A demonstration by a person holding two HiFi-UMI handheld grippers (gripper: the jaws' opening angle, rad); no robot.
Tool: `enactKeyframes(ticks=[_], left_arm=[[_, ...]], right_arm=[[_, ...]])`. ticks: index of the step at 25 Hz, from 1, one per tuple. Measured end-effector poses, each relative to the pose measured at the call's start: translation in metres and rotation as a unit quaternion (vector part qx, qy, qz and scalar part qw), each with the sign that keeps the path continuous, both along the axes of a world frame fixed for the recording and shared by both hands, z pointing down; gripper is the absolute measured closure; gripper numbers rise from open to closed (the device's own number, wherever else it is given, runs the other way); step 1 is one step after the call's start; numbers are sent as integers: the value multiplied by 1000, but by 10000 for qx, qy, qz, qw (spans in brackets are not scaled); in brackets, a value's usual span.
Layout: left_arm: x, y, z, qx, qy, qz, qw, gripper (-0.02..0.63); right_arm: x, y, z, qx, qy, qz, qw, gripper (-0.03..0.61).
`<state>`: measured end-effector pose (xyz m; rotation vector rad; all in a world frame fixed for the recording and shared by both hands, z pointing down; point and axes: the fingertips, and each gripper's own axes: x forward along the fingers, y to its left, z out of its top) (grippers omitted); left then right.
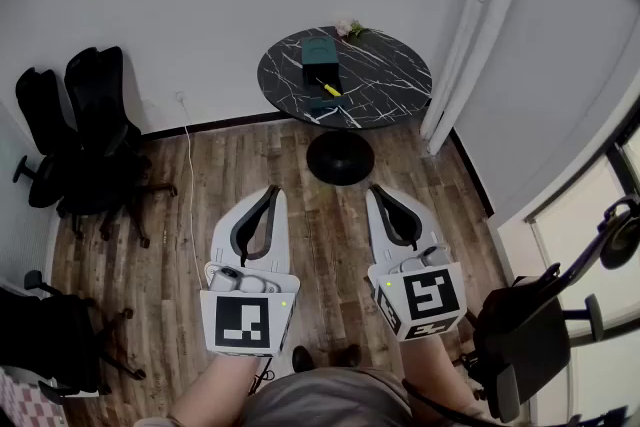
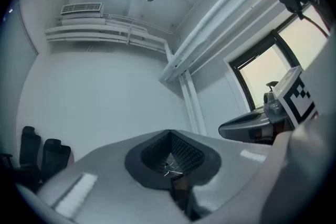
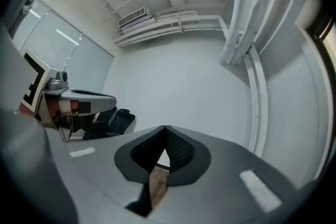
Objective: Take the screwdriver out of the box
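Your left gripper (image 1: 271, 192) and right gripper (image 1: 376, 191) are the nearest things, held side by side, roughly level, over the wood floor (image 1: 322, 245). Both point toward the round black table (image 1: 400, 75). Both sets of jaws are pressed together on nothing; each gripper view shows only a thin slit at the tips.

This reads as an approach pose: closed and tucked so nothing snags on the way in. The task isn't under way yet.

The dark green box (image 1: 318, 55) sits near the middle of the table, well apart from both grippers. The yellow screwdriver (image 1: 331, 90) shows at its near end. Can't tell from here whether it's down inside or lying across the rim.

The slit in the left gripper view lines up on the marble top, so your aim looks fine.

My guess for next: close the distance and spread one gripper's jaws before reaching the box. Keep the other free to steady the box.

Mind the office chairs (image 1: 95, 130) on your left and the pedestal base (image 1: 340, 157).
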<state>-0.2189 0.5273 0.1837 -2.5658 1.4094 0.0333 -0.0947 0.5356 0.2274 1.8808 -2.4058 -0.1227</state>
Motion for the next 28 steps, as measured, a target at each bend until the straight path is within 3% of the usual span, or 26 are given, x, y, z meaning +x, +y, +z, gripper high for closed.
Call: enactKeyframes(ticks=[7, 14, 28], left_arm=[[8, 3, 3, 14, -14, 20, 10000, 614], [23, 9, 21, -364, -327, -87, 9988, 614], [96, -2, 44, -392, -466, -52, 9981, 614]], right_arm=[[3, 2, 2, 35, 17, -92, 10000, 554], [13, 10, 19, -167, -213, -272, 9993, 553], [92, 3, 54, -538, -387, -234, 9975, 552]])
